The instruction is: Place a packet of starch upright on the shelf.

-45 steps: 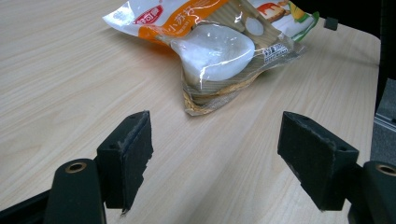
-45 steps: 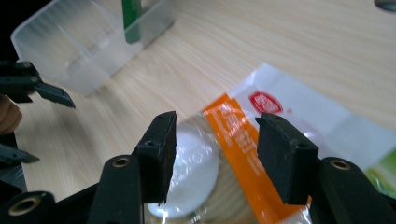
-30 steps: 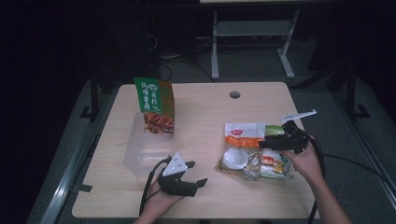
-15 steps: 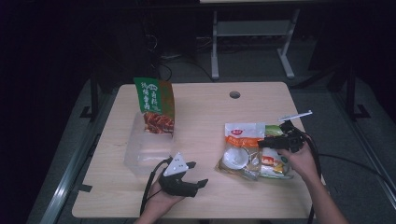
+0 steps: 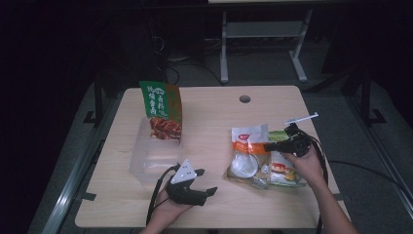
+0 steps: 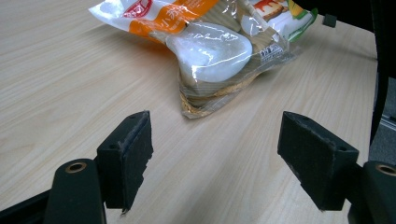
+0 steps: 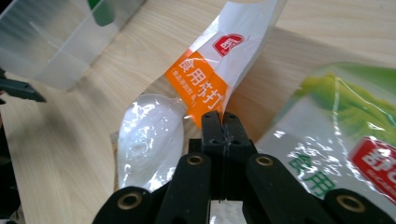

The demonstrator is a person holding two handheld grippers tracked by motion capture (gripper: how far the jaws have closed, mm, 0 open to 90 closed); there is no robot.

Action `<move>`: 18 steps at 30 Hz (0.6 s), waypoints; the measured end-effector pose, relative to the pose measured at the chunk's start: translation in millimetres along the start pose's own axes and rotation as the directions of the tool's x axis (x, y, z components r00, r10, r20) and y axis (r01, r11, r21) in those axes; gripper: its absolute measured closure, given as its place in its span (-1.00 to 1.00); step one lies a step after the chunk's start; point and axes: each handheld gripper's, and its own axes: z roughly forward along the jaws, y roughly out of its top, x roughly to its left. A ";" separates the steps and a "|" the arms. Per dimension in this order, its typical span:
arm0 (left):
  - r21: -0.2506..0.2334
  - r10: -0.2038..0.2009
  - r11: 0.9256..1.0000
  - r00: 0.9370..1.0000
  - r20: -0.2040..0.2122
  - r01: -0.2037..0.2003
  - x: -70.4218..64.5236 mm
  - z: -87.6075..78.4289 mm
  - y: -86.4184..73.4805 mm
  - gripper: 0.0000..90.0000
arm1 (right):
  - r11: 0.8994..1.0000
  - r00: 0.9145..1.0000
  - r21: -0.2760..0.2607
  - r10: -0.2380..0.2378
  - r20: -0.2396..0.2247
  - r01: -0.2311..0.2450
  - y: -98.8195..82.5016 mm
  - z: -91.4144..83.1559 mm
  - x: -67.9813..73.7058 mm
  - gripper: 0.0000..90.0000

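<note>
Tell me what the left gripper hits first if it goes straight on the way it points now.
Probably the clear-and-orange packet: it lies dead ahead between the open jaws of the left gripper, with only bare table before it.

This looks like a lab or recording room rather than a home. A plain light-wood desk (image 5: 204, 122) with a round cable hole (image 5: 245, 99) near its far edge sits mid-frame under bright light, while the surroundings stay dark. At the upper centre of the frame stands the white metal frame of another desk (image 5: 263, 34), with loose cables (image 5: 180, 63) lying on the grey floor (image 5: 341, 97) beside it. Metal rails (image 5: 73, 190) run along the floor at the lower left and lower right.
</note>
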 end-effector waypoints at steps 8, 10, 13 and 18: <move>-0.003 -0.018 1.000 1.000 0.018 0.018 0.0 6.7 5.1 -0.43 | 0.995 0.995 -0.049 -0.092 -0.043 0.090 -1.1 -11.9 26.0 1.00; -0.001 -0.024 1.000 0.999 0.025 0.024 -2.0 10.5 7.3 -0.42 | 0.991 0.991 -0.060 -0.122 -0.058 0.119 -2.1 -15.4 33.2 1.00; 0.005 -0.016 1.000 0.999 0.035 0.016 -3.2 17.0 11.7 -0.41 | 0.983 0.984 -0.083 -0.167 -0.064 0.161 -3.6 -20.3 43.0 1.00; 0.019 -0.008 1.000 0.999 0.044 0.008 -1.4 31.0 19.1 -0.36 | 0.970 0.970 -0.106 -0.229 -0.082 0.220 -7.5 -25.8 54.7 1.00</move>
